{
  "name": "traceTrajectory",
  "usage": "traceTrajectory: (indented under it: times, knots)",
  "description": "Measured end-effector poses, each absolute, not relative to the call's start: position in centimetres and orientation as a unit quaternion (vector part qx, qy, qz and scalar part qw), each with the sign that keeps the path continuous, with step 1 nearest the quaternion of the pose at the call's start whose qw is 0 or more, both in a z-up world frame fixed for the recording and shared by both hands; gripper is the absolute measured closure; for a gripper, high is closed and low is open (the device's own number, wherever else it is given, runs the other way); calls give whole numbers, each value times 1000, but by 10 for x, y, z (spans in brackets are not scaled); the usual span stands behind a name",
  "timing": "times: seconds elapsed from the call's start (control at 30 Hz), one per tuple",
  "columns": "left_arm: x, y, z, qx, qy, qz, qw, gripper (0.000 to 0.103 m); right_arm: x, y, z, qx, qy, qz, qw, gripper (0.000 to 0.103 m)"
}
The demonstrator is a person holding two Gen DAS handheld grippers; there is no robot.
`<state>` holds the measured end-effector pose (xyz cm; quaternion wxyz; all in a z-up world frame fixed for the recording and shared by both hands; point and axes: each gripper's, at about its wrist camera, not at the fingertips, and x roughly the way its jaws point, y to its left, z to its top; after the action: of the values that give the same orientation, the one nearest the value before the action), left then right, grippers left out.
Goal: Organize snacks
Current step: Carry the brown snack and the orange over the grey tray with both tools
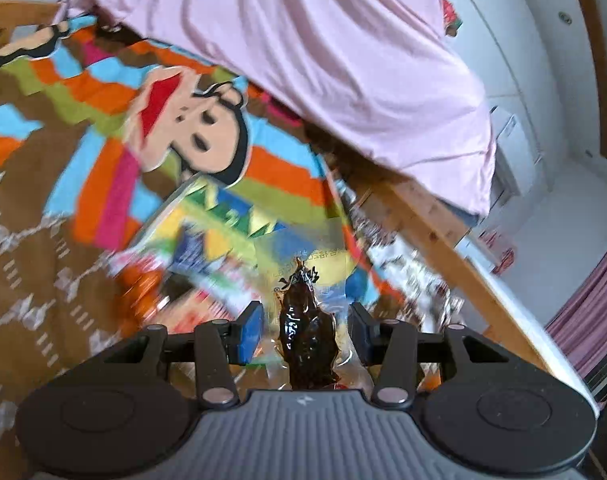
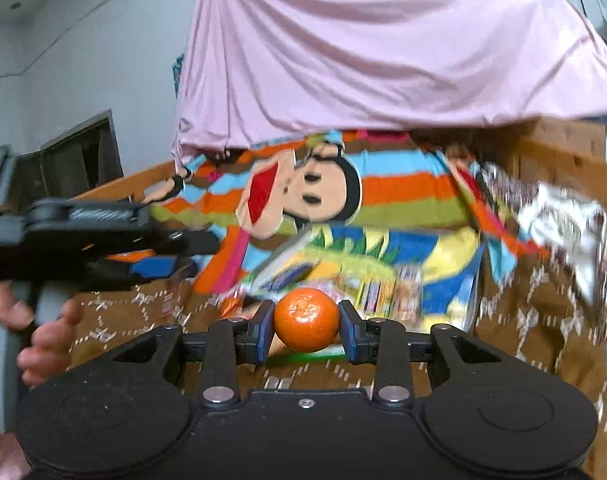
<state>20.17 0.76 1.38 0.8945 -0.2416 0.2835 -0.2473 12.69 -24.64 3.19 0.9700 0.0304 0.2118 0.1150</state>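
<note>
Evidently right claw (image 2: 306, 330) grips orange (image 2: 306, 319).

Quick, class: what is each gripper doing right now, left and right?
Left gripper: closed on a clear snack packet with something dark inside.
Right gripper: closed on an orange, fingers pressing both sides.

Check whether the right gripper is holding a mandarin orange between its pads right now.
Yes, the right gripper has its blue pads pressed against both sides of the mandarin orange.
</note>
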Motion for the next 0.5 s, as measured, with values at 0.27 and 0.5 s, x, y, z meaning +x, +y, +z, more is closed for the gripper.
traceTrajectory:
  times: [0.27,0.5]
  knots:
    - [265,-44,25,-239,256,-264,899,53,188,-274,20,6,187,81,979,67]
    - [315,-83,-2,-214,289,-255,897,53,257,-306,-3,38,208,36,977,67]
